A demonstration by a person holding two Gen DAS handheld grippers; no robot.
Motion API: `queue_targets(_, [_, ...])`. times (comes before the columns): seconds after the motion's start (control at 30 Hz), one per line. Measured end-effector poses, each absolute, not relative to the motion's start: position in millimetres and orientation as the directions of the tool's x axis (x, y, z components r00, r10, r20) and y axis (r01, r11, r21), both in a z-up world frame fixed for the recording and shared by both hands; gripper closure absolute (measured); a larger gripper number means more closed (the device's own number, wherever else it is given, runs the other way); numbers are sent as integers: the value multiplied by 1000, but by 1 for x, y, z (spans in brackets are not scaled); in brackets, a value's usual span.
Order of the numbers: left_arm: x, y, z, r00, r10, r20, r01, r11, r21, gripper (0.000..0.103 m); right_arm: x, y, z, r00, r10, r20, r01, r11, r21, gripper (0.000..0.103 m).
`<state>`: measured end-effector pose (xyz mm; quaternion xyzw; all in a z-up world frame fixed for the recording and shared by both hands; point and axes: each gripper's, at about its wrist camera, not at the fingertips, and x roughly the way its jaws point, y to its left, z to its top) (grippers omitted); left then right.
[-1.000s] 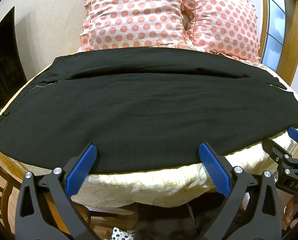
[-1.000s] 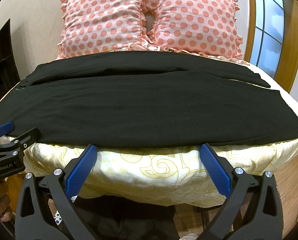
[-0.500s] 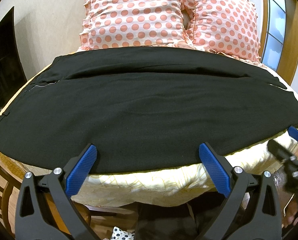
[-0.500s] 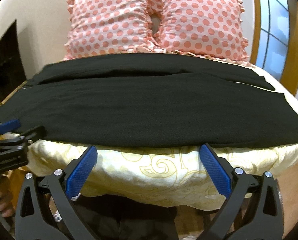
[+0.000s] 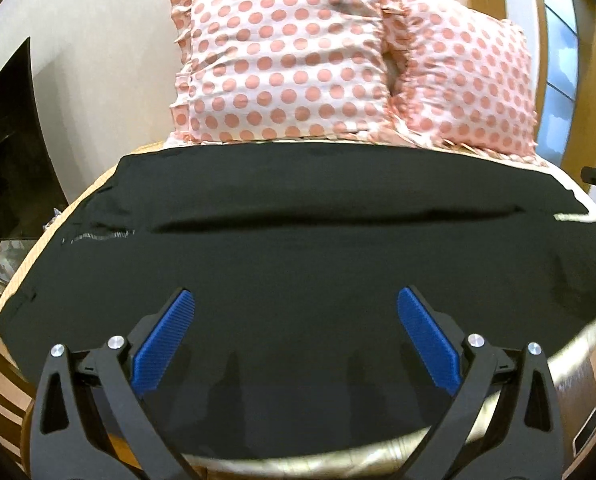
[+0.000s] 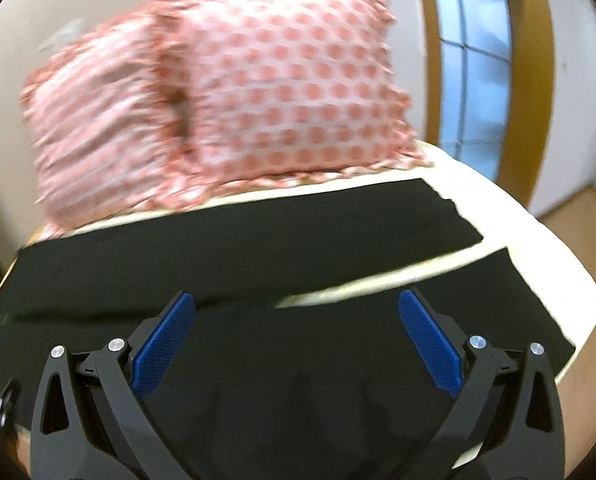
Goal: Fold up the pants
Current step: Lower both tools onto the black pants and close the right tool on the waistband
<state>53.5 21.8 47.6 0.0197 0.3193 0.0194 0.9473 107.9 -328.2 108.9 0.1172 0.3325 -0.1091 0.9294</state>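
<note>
Black pants (image 5: 298, 248) spread flat across bed (image 6: 546, 248), legs side by side, ready for folding; L tool (image 5: 295, 316) & R tool (image 6: 296, 316) both wide open, empty, over near leg

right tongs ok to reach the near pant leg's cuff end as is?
Probably yes. The right tongs hang open over the black pants, and the near leg's cuff edge lies flat and uncovered to their right on the bed. Nothing stands between; the view is motion-blurred.
</note>
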Motion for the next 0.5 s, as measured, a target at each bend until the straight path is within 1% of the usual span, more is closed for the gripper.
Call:
queue_targets(0.07, [73,26,55,791,66,-608,-44,998,51,2,147,-352,104,711,-169,-682,353,926,138,1])
queue_targets(0.17, [99,31,65,801,100,-591,-77,995,65,2,195,-388,95,648,-242,-722,463,878,122,1])
queue_targets(0.23, [114,34,66,803,124,-583,-99,992,76,2,231,-414,84,588,-277,-760,542,832,116,6])
queue_targets(0.27, [123,37,65,799,129,-587,-108,992,72,2,244,-423,80,564,-283,-776,571,813,118,12])
queue_targets(0.3, [127,38,63,796,126,-592,-110,992,64,2,253,-432,76,545,-285,-789,590,798,119,16])
queue_targets(0.4, [142,46,52,773,95,-627,-112,994,13,2,294,-463,55,458,-287,-841,681,722,125,26])
queue_targets(0.5, [148,49,40,748,55,-661,-92,996,-21,2,314,-482,39,389,-320,-864,750,654,96,32])
